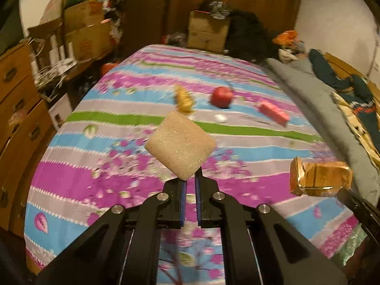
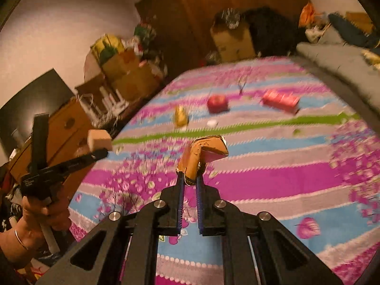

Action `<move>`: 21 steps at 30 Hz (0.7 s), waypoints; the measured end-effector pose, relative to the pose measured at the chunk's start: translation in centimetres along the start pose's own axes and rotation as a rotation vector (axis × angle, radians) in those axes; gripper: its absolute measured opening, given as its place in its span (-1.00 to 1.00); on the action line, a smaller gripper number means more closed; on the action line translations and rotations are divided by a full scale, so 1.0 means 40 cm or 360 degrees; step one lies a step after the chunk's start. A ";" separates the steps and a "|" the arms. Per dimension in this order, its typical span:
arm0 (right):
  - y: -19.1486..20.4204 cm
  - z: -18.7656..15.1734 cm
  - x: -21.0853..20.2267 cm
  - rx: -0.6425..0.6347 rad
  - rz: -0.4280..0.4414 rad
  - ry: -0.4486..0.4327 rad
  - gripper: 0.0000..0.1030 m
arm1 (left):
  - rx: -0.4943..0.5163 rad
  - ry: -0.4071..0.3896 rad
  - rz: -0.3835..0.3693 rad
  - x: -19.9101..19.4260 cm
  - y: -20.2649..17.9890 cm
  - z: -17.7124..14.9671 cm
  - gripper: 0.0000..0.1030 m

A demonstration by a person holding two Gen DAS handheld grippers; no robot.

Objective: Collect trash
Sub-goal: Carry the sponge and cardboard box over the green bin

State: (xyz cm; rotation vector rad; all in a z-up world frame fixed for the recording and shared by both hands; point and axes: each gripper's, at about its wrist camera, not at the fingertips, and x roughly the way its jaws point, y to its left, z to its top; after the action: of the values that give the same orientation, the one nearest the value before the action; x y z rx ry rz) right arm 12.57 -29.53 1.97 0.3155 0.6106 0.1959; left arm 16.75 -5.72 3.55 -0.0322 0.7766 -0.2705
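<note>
I hold the sponge (image 1: pixel 180 145) in my left gripper (image 1: pixel 190 178) and the crumpled gold wrapper (image 2: pixel 204 153) in my right gripper (image 2: pixel 190 178), fingers closed on each, lifted above the bed (image 1: pixel 237 142) to carry away.

Dim, warm indoor light; both fisheye views bend at the edges (motion blur smears the bedspread (image 1: pixel 114 171)).

Bedspread (image 1: pixel 118 178) below lies open; apple (image 1: pixel 222 97) and pink box (image 1: pixel 273 112) sit farther off.
</note>
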 end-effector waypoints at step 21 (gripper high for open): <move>-0.254 -0.091 -0.850 0.0274 -0.0861 -0.0532 -0.79 | 0.0746 -0.0221 -0.0748 -0.209 -0.801 -0.012 -0.90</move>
State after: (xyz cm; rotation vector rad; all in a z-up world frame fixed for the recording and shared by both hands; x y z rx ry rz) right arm -16.00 -47.43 13.65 0.3289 0.3627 -0.4249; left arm 3.39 -34.47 13.05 0.2097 0.5442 -0.8826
